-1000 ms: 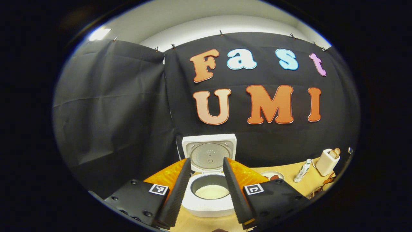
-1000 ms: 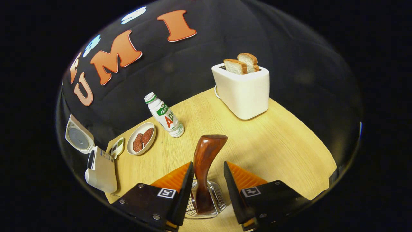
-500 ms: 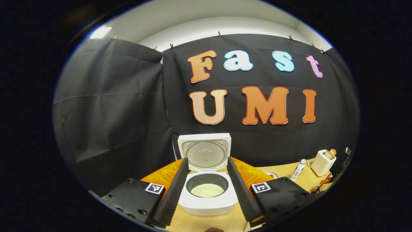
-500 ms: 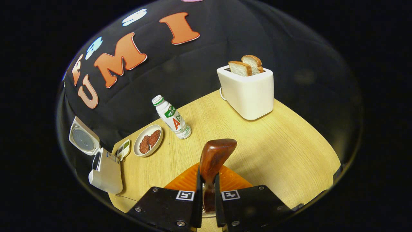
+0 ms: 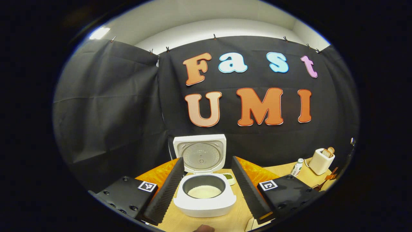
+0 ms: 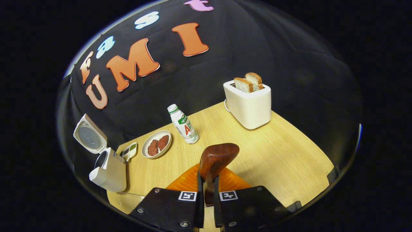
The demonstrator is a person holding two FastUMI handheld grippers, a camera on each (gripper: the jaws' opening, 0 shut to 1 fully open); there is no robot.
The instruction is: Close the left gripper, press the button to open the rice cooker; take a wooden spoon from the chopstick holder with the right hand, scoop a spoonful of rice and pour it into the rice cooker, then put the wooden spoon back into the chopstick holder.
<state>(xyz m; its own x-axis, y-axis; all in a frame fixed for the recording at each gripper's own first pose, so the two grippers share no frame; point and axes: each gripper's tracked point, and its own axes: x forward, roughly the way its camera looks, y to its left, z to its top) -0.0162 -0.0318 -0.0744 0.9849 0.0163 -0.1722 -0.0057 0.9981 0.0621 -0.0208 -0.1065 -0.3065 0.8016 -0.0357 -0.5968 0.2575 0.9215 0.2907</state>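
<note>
the right gripper (image 6: 206,193) is pinching the wooden spoon (image 6: 215,161) at lower centre; the left gripper (image 5: 206,188), fingers spread, is framing the open rice cooker (image 5: 204,193), rice showing inside.

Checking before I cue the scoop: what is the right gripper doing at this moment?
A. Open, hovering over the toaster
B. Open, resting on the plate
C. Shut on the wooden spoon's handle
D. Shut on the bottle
C: in the right gripper view, the right gripper has both fingers pressed against the handle of the wooden spoon, which sticks up between them, well short of the toaster and bottle.
</note>
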